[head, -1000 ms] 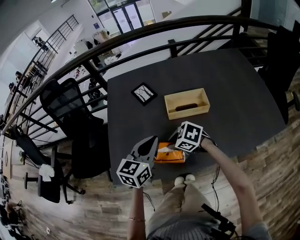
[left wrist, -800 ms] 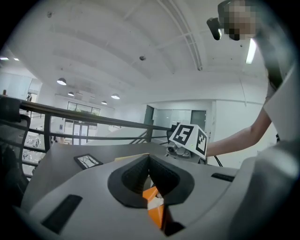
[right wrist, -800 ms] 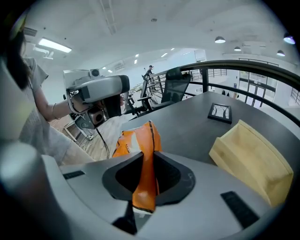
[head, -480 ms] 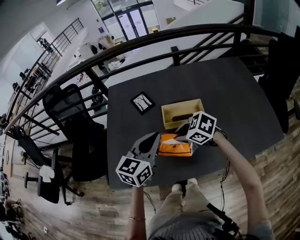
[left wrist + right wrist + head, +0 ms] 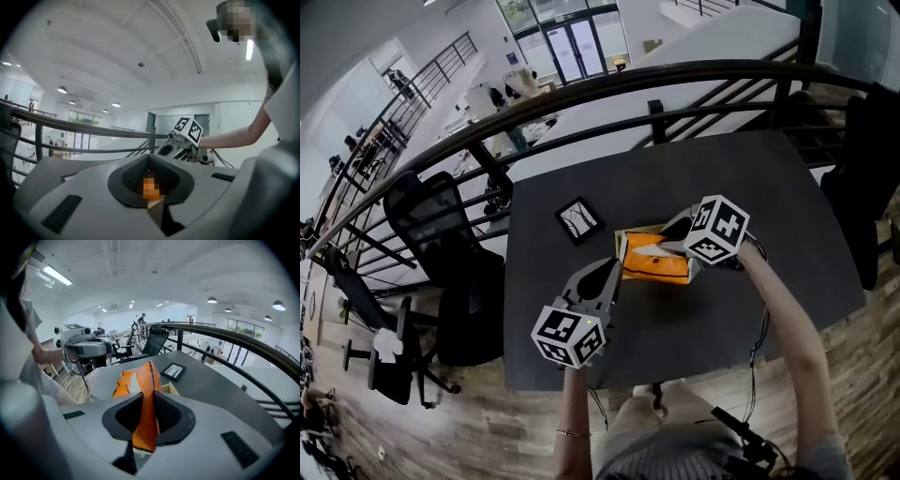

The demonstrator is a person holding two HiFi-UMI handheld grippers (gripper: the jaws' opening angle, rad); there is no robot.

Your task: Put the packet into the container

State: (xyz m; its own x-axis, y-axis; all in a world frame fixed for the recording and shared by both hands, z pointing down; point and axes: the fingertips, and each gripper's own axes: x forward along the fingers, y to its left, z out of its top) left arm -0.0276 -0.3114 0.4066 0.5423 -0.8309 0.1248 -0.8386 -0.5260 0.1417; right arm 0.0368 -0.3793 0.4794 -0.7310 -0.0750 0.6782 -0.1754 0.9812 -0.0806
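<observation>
- Head view: your right gripper (image 5: 670, 246) clamps the orange packet (image 5: 656, 262) just above the container (image 5: 639, 230). Lower it squarely inside before releasing. The left gripper (image 5: 602, 277) waits on the container's near side.
- Left gripper view: jaws together, empty.
- Right gripper view: packet pinched at 1 edge, container corner just beyond.
- Surroundings: dark table (image 5: 750, 206), 1 framed picture (image 5: 579, 218) left of the container, railing (image 5: 581, 94) beyond.

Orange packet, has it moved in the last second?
Yes. The orange packet, pinched in the right gripper, has gone from the table's near edge to over the wooden container.
</observation>
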